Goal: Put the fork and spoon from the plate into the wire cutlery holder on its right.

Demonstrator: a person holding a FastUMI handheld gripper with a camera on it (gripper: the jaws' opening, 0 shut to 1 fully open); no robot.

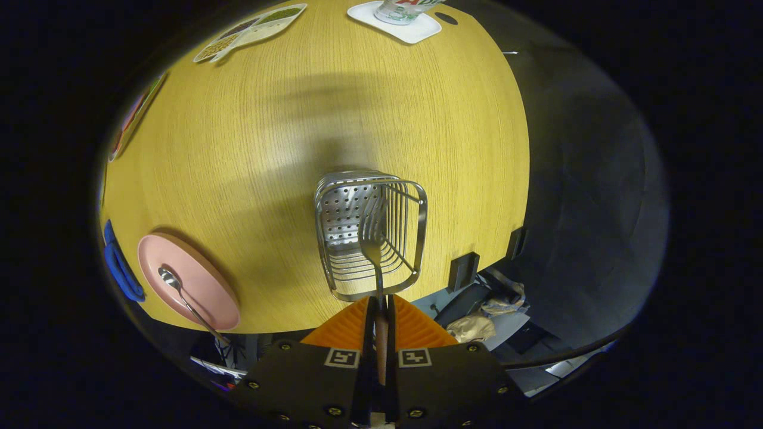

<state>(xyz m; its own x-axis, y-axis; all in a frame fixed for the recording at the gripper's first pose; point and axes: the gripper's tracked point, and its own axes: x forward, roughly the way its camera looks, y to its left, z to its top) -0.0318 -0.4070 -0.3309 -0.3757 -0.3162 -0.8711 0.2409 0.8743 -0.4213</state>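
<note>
A yellow wood-grain bench [357,119] carries the work area, with a dark floor beyond its right edge. A pink plate [205,286] sits near the bench's near edge, to the left of the wire cutlery holder [369,232]. A divided tray [250,30] and a white coaster [411,27] lie at the far side of the bench.

The gripper [381,316] is clamped on the handle of the fork [374,238]; both orange fingers [349,325] press against the handle from either side. The fork extends forward beyond the fingers, tines [372,217] leading, and appears positioned over the open top of the holder. Whether the tines have entered the basket or hover above its rim cannot be determined from this view.

The spoon [179,292] lies on the plate, bowl toward the plate's centre and handle overhanging the near rim.

Step in hand, as judged: delivery of the fork into the holder. The next move likely calls for lowering the fork until the holder's walls contain it, then parting the fingers. The spoon is not yet done.
</note>
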